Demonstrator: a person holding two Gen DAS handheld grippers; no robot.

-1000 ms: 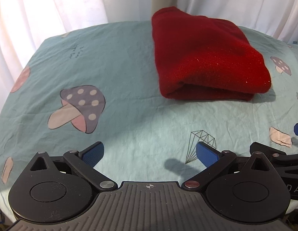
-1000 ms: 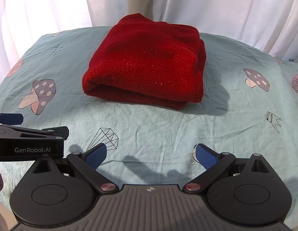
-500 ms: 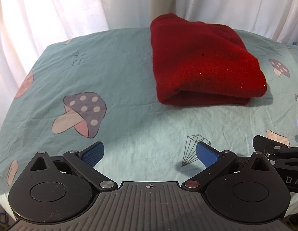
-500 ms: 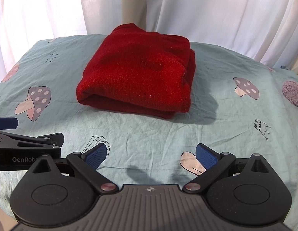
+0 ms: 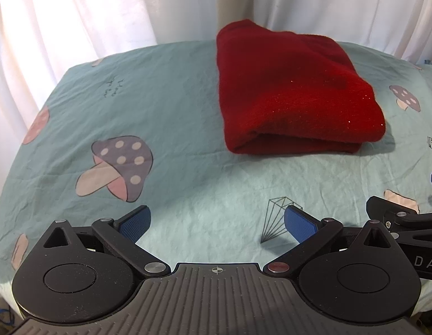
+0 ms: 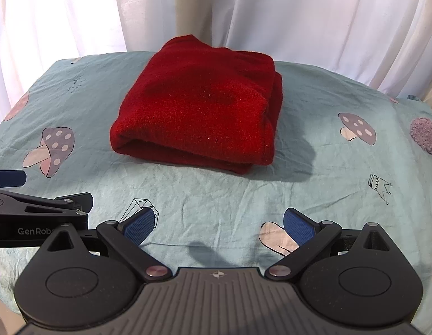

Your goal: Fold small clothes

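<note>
The red garment (image 6: 196, 114) lies folded, a neat block on the sheet (image 6: 216, 195); left gripper (image 5: 216, 220) and right gripper (image 6: 218, 226) hover near it, fingers spread, empty. The fold looks done; best keep both clear of the cloth, since any snag would undo it.

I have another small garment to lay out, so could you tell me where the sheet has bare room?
The widest bare patch lies left of the folded dark red knit garment, around the big printed mushroom on the teal cotton sheet. The near strip is crowded by both open tongs, left tongs and right tongs. A fuzzy lilac item occupies the right edge.
</note>
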